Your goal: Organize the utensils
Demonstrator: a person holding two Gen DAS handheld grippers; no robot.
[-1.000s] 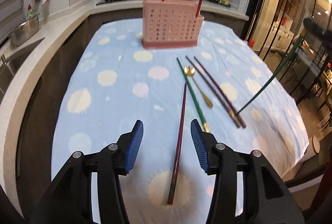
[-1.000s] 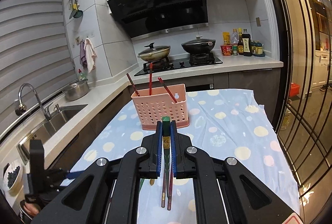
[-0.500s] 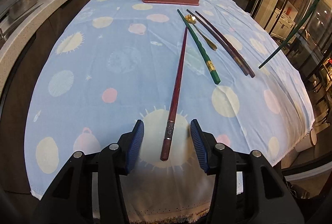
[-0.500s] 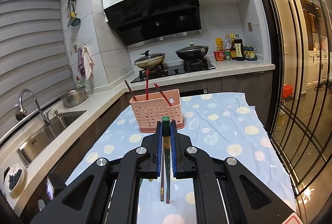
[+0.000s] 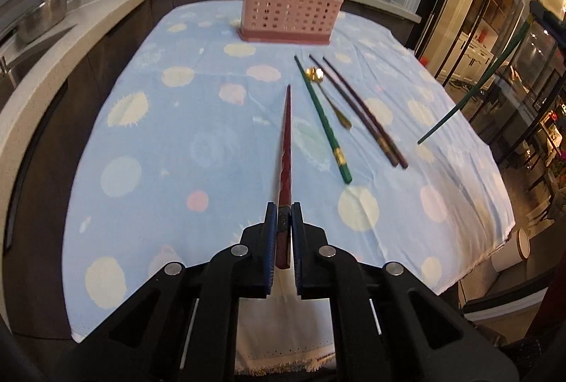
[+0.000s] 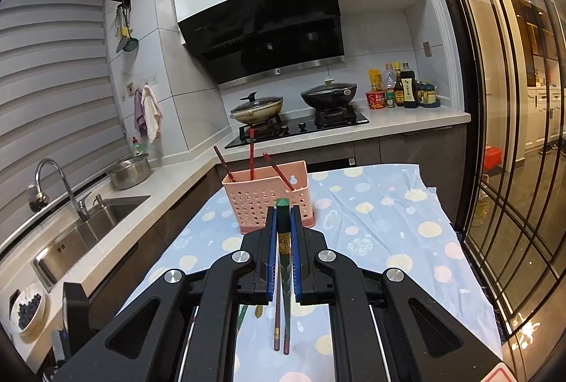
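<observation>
Chopstick, dark red (image 5: 286, 141): clamped at its thick end between the blue pads of the left gripper (image 5: 283, 215), tip pointing forward over the tablecloth (image 5: 159, 141) toward the pink holder (image 5: 288, 10).

Chopstick, green (image 6: 283, 233): pinched near its square butt by the right gripper (image 6: 283, 222), shaft hanging down and away; seen from the left wrist as a slanted green rod at the table's right side.

Holder, pink, perforated: far end of table, three red chopsticks leaning inside.

Loose on cloth, between the grippers and holder: one green chopstick (image 5: 323, 120), one gold spoon (image 5: 327, 95), a dark brown pair (image 5: 361, 109), lying close together.

Risks, judged: end-held sticks give long leverage, so either may pivot in the pads or slip; a tip catching the holder rim could tip it; the swinging green shaft could scatter the loose pieces.
</observation>
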